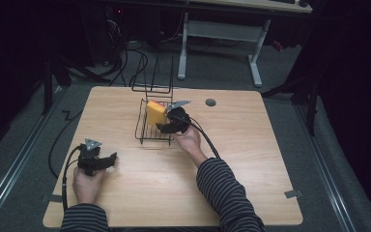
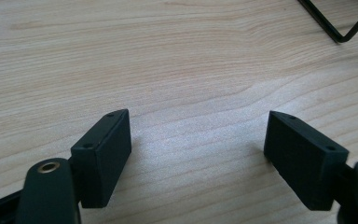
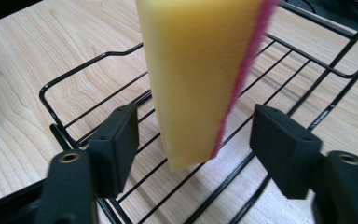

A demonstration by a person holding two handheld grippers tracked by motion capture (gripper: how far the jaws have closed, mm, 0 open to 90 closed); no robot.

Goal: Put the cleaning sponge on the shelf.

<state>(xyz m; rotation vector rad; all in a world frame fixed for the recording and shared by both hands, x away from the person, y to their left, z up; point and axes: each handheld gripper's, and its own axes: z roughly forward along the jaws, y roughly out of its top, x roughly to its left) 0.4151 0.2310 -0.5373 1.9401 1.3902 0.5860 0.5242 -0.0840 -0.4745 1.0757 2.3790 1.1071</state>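
Between right gripper (image 3: pixel 193 140) jaws — sponge (image 3: pixel 198 74), w/ gaps both sides.

the desk (image 1: pixel 251 159) under both tools is pale wood with a wavy brown grain and a small grey round plug (image 1: pixel 210 102) beyond the right tool (image 1: pixel 166 126). just ahead of the right tool, the sponge (image 3: pixel 196 74) is yellow with a thin pink-red layer on one face, and the wire rack (image 3: pixel 279 56) below it is black. both tools are black, the left tool (image 1: pixel 107 159) with a grey plate on top. the sleeves (image 1: pixel 227 193) behind them have dark and grey stripes.
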